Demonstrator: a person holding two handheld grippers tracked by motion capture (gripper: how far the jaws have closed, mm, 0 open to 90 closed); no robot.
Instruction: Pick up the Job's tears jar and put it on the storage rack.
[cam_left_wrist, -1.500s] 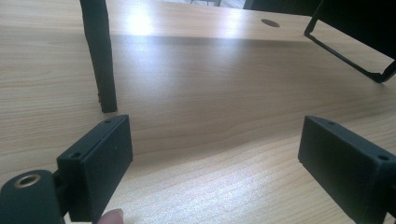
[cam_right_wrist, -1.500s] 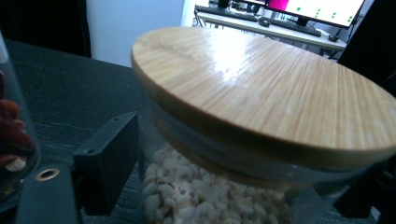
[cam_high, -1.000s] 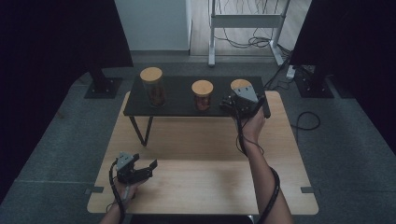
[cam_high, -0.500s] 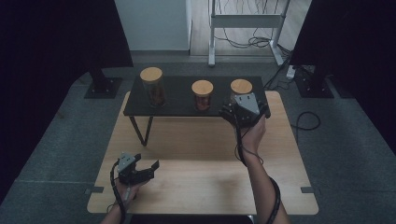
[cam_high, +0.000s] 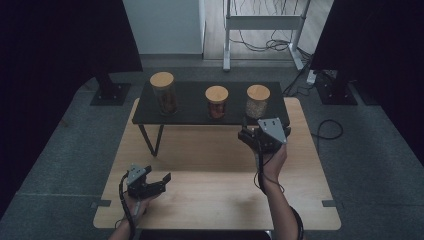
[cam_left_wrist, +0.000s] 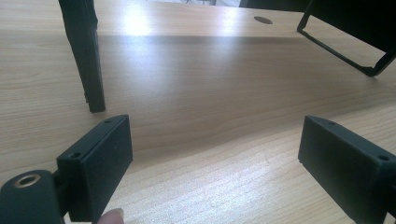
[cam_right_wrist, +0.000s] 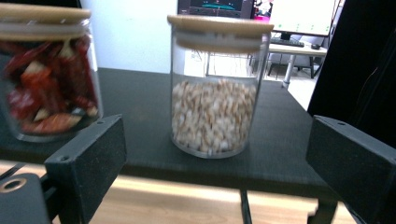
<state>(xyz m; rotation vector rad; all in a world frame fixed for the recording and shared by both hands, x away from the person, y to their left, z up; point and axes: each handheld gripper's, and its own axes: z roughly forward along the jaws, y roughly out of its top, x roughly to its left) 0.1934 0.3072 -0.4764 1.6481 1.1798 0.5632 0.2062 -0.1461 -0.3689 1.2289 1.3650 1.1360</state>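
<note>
Backing off the bean jar (cam_high: 258, 100), right gripper (cam_high: 257, 137) just opened wide and empty, left gripper (cam_high: 150, 181) wide, unmoved

Before me lies a pale wooden table (cam_high: 210, 200), and along its far edge stands a low black shelf (cam_high: 192, 100) on thin black legs (cam_high: 150, 140). A tall jar of brown stuff (cam_high: 163, 93) with a wooden lid sits at the shelf's left end, and a shorter jar of red pieces (cam_high: 217, 102) near its middle, well apart. Beyond the far edge I see grey carpet (cam_high: 60, 150), a white cabinet (cam_high: 165, 25), a metal frame (cam_high: 262, 22) and loose cables (cam_high: 270, 45).
</note>
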